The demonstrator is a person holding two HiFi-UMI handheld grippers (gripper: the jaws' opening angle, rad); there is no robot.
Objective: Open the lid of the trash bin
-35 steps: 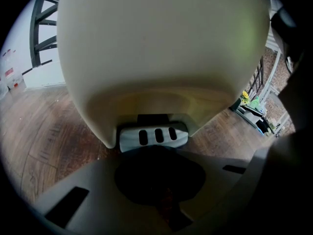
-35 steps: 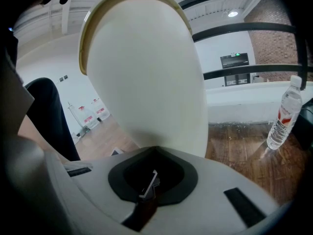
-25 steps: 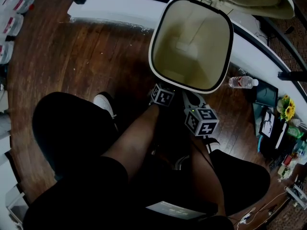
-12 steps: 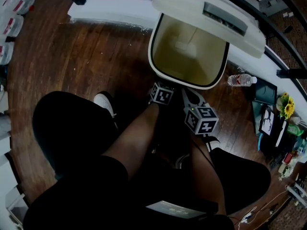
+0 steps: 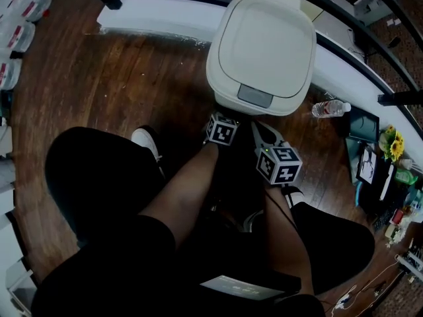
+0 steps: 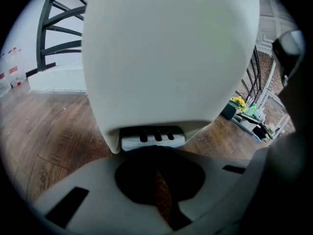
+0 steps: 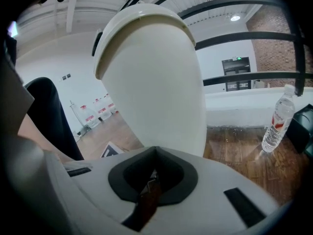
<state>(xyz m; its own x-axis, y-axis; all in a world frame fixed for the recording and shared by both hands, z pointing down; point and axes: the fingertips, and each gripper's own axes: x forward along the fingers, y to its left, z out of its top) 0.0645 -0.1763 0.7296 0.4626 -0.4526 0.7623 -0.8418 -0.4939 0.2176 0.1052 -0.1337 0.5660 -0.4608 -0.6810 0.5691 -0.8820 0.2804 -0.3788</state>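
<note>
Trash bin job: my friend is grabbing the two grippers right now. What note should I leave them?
Left gripper: jaws together, holding nothing, pointed low at the front of the trash bin.
Right gripper: jaws together, empty, also low by the bin's front.
Lid: down flat on the bin, with a grey tab at its near edge.
Done: nothing that shows; the lid is closed.
Left: open the lid. A water bottle stands on the floor to the bin's right.
</note>
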